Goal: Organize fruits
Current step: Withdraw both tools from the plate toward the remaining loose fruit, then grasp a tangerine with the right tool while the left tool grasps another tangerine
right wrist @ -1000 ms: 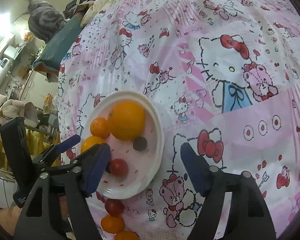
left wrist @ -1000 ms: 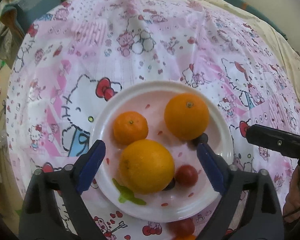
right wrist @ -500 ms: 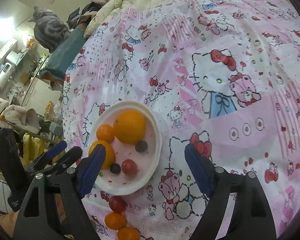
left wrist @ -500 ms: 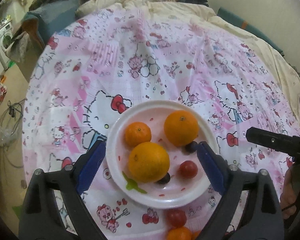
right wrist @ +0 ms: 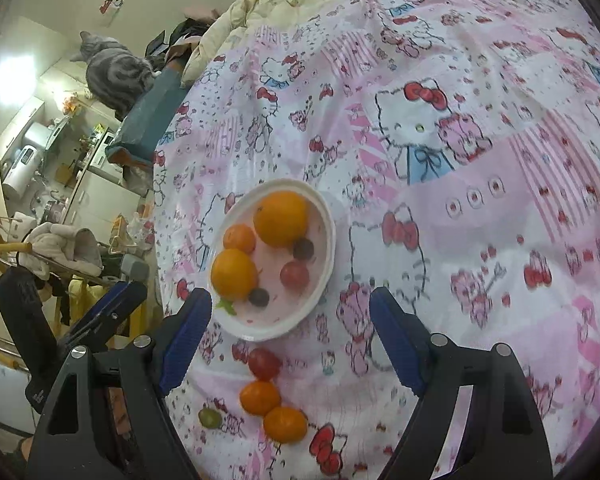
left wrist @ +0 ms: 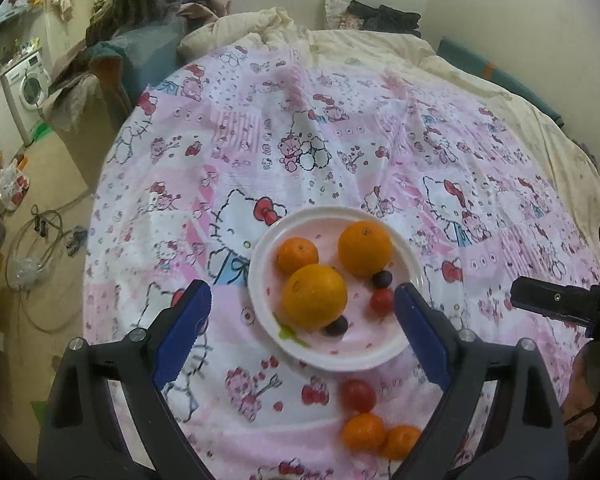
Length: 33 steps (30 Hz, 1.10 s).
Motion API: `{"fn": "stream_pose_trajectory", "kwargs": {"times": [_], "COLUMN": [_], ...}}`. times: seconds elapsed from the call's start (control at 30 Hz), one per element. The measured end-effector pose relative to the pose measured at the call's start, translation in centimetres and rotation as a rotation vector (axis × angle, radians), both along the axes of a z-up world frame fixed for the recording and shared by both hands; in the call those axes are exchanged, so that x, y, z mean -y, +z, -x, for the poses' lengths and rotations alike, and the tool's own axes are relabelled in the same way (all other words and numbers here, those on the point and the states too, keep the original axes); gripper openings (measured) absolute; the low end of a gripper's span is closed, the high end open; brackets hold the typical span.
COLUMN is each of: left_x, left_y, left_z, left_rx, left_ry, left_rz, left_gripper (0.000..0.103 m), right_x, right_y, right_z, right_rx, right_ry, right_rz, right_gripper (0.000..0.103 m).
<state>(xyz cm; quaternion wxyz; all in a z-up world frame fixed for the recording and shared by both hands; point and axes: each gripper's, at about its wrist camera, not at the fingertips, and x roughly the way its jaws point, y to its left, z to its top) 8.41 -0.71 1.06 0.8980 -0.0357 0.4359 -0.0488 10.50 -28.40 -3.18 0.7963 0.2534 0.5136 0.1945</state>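
Change: both hand-held grippers have pulled back and up; the plate looks smaller and loose fruit now shows in front of it.
Left hand-held gripper (left wrist: pixel 302 332): jaws spread, empty, above the plate (left wrist: pixel 404 354).
Right hand-held gripper (right wrist: pixel 290 338): spread, empty.
Loose fruit: cherry tomato (right wrist: pixel 264 363), two mandarins (right wrist: pixel 260 397) (right wrist: pixel 285 423), green grape (right wrist: pixel 209 417), on the bed cover (right wrist: pixel 480 240) just beside the plate.
Handling: light, round, likely to roll; tomato soft, so pinch gently across its middle.
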Motion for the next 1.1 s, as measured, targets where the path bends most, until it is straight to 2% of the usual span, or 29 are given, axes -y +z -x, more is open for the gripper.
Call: {"fn": "stream_pose_trajectory", "kwargs": {"times": [0.27,0.43,0.57,0.67,0.77,0.9,1.1], "left_x": [-0.7,-1.3,-2.2,-2.8,-3.2,-3.4,-3.0], "left_y": [0.5,0.0,-1.3,-1.9,-2.4,-3.1,-3.5], "left_z": [3.9,5.6,6.1,6.0,5.8,5.4,5.1], "left_rx": [-0.008,-0.022,-0.069,-0.09,-0.108,-0.14,-0.157], "left_ry": [-0.021,0.009,0.057,0.095,0.12,0.142,0.135], "left_rz": [0.011,-0.007,0.008,0.031,0.041,0.045,0.042], "left_gripper": [0.091,0.091,0.091,0.091,0.091,0.091,0.091], "right_x": [-0.2,-0.8,-2.1,-3.9,-6.4,-9.5,-12.4], "right_y": [-0.3,-1.2,-3.0,-4.4,-5.4,-6.7,-8.1], "right_z": [2.8,3.6,3.7,4.0,4.6,5.8,6.9], "right_rx": [-0.024,-0.054,-0.124,-0.182,-0.198,-0.191,-0.152], "right_ry": [0.009,0.021,0.065,0.147,0.255,0.378,0.493], "right_rz": [0.015,0.023,0.033,0.045,0.124,0.277,0.427], "right_gripper": [0.084,0.084,0.084,0.084,0.084,0.084,0.083]}}
